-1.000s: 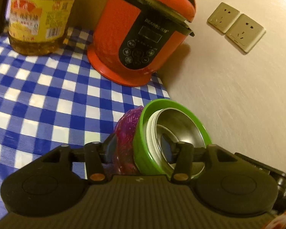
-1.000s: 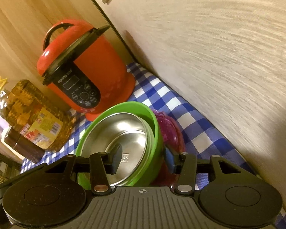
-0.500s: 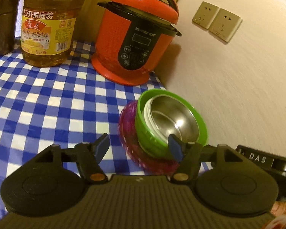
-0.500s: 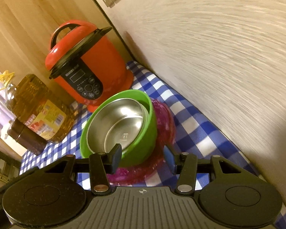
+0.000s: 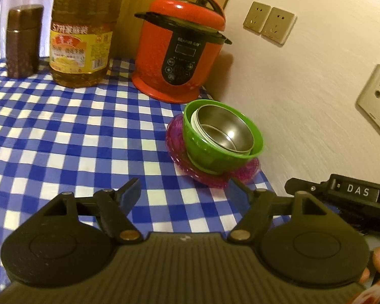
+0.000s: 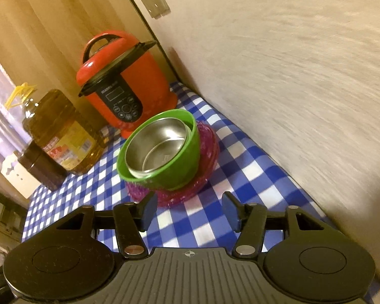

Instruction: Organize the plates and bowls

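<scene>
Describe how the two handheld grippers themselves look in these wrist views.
Both the left gripper and right gripper are matte black, with a ribbed central body, round discs either side, brass-coloured pivot pins and blue fingertip pads. The right has a small crosshair mark. No cables or sleeves visible.

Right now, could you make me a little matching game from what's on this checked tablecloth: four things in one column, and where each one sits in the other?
Things:
1. steel bowl
2. green bowl
3. pink plate
4. oil bottle

Places:
A. at the bottom of the stack, on the tablecloth
B. between the brown canister and the red pressure cooker
C. nested inside the green bowl
D. resting on the pink plate

Pairs: 1-C, 2-D, 3-A, 4-B
</scene>
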Available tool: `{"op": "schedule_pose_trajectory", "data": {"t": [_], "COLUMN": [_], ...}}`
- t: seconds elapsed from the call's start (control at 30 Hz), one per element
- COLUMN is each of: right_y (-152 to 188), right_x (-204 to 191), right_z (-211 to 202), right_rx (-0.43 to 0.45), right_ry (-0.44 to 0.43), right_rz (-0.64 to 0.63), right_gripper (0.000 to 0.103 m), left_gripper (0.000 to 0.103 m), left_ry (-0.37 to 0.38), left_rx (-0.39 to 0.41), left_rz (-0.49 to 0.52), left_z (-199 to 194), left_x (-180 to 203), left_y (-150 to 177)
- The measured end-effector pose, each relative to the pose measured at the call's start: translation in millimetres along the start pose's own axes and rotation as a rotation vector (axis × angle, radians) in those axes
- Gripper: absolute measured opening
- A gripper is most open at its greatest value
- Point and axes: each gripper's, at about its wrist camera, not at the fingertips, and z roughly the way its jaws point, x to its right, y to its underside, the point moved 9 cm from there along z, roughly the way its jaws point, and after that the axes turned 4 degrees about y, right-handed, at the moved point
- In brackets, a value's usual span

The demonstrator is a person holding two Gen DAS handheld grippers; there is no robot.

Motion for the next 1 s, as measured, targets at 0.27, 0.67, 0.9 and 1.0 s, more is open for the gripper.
{"op": "schedule_pose_trajectory", "data": {"t": [0.27,0.67,0.9,1.0], "right_y": [25.9,67.6,87.8,91.8], "right_x": [-2.3,-8.0,-15.3,-18.2], "right_z": [-42.1,-101.2,-131.4,-143.1], "right_rx": [0.028,0.043,0.053,0.067], "right_ry": [0.011,0.012,0.001,0.007], "right_rz": [-0.087,-0.208,-0.245,-0.266], "right_gripper": [0.058,0.059,0.059,0.059], "left_gripper": [0.074,0.074,0.074,0.074], "left_ry": [-0.016,-0.043,-0.063,-0.064], "left_rx": [-0.003,-0.012,-0.006,-0.006], "left_rz": [0.019,0.08,0.142,0.143], "left_z": [-41.4,-104.3,-132.8,-141.0], "left_x": [10.2,28.1,40.8,44.6], "left_y": [27.2,60.7,75.5,80.4]}}
